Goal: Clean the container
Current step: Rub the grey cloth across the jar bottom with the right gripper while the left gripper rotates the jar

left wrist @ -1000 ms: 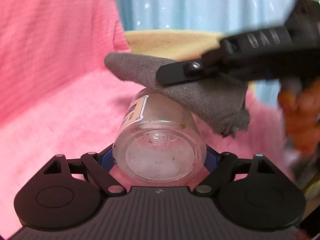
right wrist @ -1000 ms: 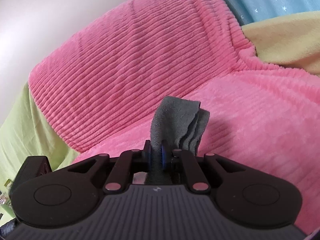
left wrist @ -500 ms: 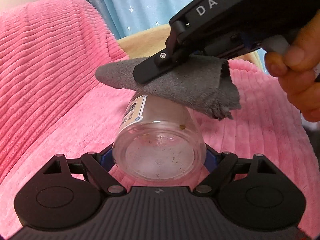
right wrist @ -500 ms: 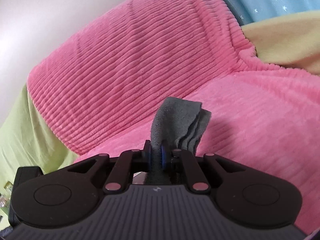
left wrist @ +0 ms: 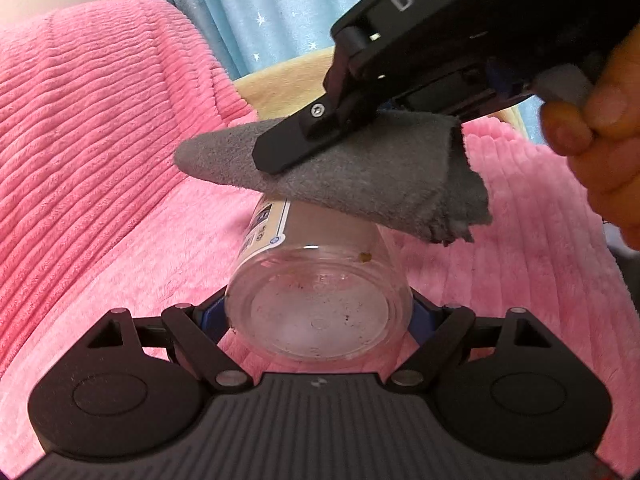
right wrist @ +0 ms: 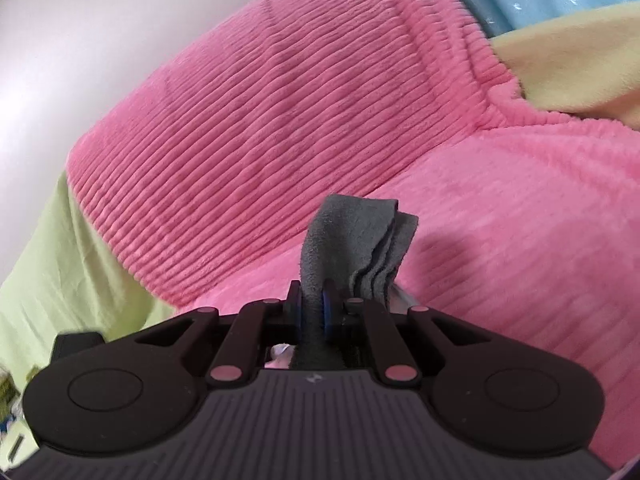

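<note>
Left tongs (left wrist: 318,312) are clamping a clear jar (left wrist: 320,280), its base facing the camera at 6 o'clock. Right tongs (right wrist: 314,308) are pinching a folded grey cloth (left wrist: 360,176), pressing it on the jar's upper side and hiding its far end. Pink blanket (left wrist: 100,140) is lying underneath; the jar's label is partly covered.

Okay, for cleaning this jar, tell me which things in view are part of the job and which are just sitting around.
Part of the job:
jar, clamped in the left hand-held gripper
grey cloth, pinched in the right hand-held gripper and lying on the jar's side

Just around:
pink blanket
yellow blanket
green sheet
blue curtain
</note>
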Action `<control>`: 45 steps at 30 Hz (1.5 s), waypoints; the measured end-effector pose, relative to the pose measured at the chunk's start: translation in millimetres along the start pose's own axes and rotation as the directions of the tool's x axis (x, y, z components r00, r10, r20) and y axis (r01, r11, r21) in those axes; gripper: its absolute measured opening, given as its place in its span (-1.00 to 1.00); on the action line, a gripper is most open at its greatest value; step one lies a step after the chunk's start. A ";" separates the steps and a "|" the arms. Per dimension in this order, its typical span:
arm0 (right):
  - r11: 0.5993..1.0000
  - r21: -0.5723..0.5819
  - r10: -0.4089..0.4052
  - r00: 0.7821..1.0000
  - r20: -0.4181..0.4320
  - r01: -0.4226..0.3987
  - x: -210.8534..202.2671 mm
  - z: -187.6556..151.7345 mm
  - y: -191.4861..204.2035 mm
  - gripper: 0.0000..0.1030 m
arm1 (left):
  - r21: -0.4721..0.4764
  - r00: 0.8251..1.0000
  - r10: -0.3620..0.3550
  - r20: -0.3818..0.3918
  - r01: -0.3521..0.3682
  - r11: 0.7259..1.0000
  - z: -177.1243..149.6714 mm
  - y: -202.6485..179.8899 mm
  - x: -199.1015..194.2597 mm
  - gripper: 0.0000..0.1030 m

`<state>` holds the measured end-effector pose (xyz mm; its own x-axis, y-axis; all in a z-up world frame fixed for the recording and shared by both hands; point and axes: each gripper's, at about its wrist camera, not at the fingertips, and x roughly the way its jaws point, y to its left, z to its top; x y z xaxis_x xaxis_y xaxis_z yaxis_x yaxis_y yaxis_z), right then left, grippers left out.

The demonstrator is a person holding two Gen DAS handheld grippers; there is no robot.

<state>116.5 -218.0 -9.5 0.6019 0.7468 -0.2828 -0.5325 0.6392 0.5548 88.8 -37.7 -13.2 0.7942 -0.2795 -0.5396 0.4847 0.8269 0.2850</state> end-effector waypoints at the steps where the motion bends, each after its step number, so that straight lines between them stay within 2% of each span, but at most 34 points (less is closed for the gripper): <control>1: 0.999 -0.004 0.031 0.999 -0.024 -0.032 -0.6 -2.4 3.6 -0.86 | -0.004 1.000 -0.002 0.000 0.002 1.000 -0.8 -0.7 -2.1 0.65; 3: 0.994 -0.010 0.111 0.990 -0.083 -0.113 0.7 -6.5 9.6 -0.87 | -0.011 1.000 -0.007 -0.001 0.007 1.000 -2.9 -2.9 -6.5 0.65; 4: 0.991 -0.038 0.123 0.987 -0.100 -0.127 0.5 -7.5 12.2 -0.87 | -0.009 1.000 -0.006 -0.002 0.006 1.000 -2.9 -3.4 -6.7 0.65; 6: 0.991 -0.099 0.088 0.993 -0.079 -0.096 -0.2 -5.0 13.6 -0.87 | -0.001 1.000 -0.004 -0.004 0.004 1.000 -2.2 -4.2 -5.8 0.65; 9: 0.997 -0.056 -0.043 0.999 0.020 0.044 -3.9 4.2 -2.1 -0.87 | 0.012 1.000 -0.001 -0.001 0.001 1.000 -1.9 -7.4 -7.7 0.65; 10: 0.998 -0.028 -0.052 0.998 0.030 0.053 -6.5 4.4 -6.5 -0.87 | 0.016 1.000 0.000 0.001 0.000 1.000 -1.2 -7.4 -6.9 0.65; 13: 0.999 -0.003 -0.035 0.999 0.020 0.035 -11.7 0.5 -6.4 -0.86 | 0.025 1.000 0.004 0.002 -0.004 1.000 -0.3 -7.0 -4.9 0.65; 15: 0.999 -0.011 0.030 0.999 -0.025 -0.031 -11.5 -2.7 0.7 -0.86 | 0.013 1.000 -0.002 0.001 0.002 1.000 0.1 -4.0 -3.6 0.65; 20: 0.994 -0.106 -0.013 1.000 -0.015 0.011 -8.6 2.4 4.7 -0.87 | 0.005 1.000 -0.005 -0.001 0.005 1.000 -1.9 -8.1 -9.5 0.65; 22: 0.994 -0.070 -0.076 0.997 0.029 0.078 -9.2 7.8 -7.2 -0.87 | 0.010 1.000 -0.003 0.001 0.003 1.000 -2.4 -11.0 -11.7 0.65; 25: 0.997 -0.039 -0.067 0.997 0.037 0.069 -8.6 6.8 -13.7 -0.87 | -0.039 0.999 -0.033 0.004 0.033 0.999 -2.3 -5.6 -12.9 0.66; 26: 0.997 -0.040 -0.066 0.997 0.038 0.067 -8.7 5.5 -13.5 -0.87 | -0.082 0.998 -0.059 0.002 0.059 0.995 -3.2 -0.9 -13.0 0.66; 28: 0.996 -0.059 -0.071 0.997 0.037 0.073 -8.6 5.0 -12.5 -0.87 | -0.218 0.991 -0.136 0.014 0.136 0.966 -4.5 17.3 -10.7 0.66; 30: 0.995 -0.062 -0.072 0.997 0.037 0.074 -8.8 5.3 -11.9 -0.87 | -0.360 0.979 -0.196 0.054 0.202 0.911 -7.2 36.0 -8.9 0.66; 32: 0.996 -0.053 -0.071 0.997 0.038 0.073 -7.6 5.3 -12.2 -0.87 | -0.435 0.972 -0.223 0.079 0.234 0.869 -9.1 46.2 -6.3 0.66; 33: 0.996 -0.049 -0.074 0.997 0.036 0.075 -6.5 5.2 -11.2 -0.87 | -0.437 0.971 -0.224 0.081 0.237 0.868 -8.8 47.4 -5.2 0.66; 34: 0.996 -0.046 -0.077 0.997 0.033 0.078 -5.4 5.1 -10.1 -0.87 | -0.425 0.972 -0.219 0.079 0.232 0.875 -7.6 46.6 -4.7 0.66; 36: 0.997 -0.048 -0.053 0.999 0.007 0.054 -5.4 3.2 -5.7 -0.86 | -0.360 0.981 -0.181 0.062 0.192 0.913 -4.0 39.3 -6.2 0.65; 38: 0.998 -0.059 -0.032 0.999 -0.013 0.032 -5.6 1.7 -2.5 -0.86 | -0.196 0.995 -0.089 0.032 0.094 0.976 1.6 22.4 -7.0 0.65; 39: 0.997 -0.064 -0.031 0.999 -0.014 0.030 -5.2 1.6 -2.0 -0.86 | -0.108 0.999 -0.043 0.022 0.045 0.993 3.6 13.2 -6.5 0.65; 41: 0.997 -0.076 -0.027 0.999 -0.017 0.025 -4.3 1.2 -0.9 -0.87 | -0.028 1.000 -0.006 0.020 0.007 1.000 4.3 0.0 -7.7 0.65; 45: 0.995 -0.099 -0.019 1.000 -0.024 0.017 -2.6 0.5 1.4 -0.87 | -0.006 1.000 0.002 0.024 -0.002 1.000 5.6 -3.9 -5.7 0.65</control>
<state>114.5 -219.2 -7.6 0.5978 0.7385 -0.3117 -0.5784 0.6667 0.4701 84.4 -42.0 -6.8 0.8037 -0.2890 -0.5201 0.4806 0.8307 0.2811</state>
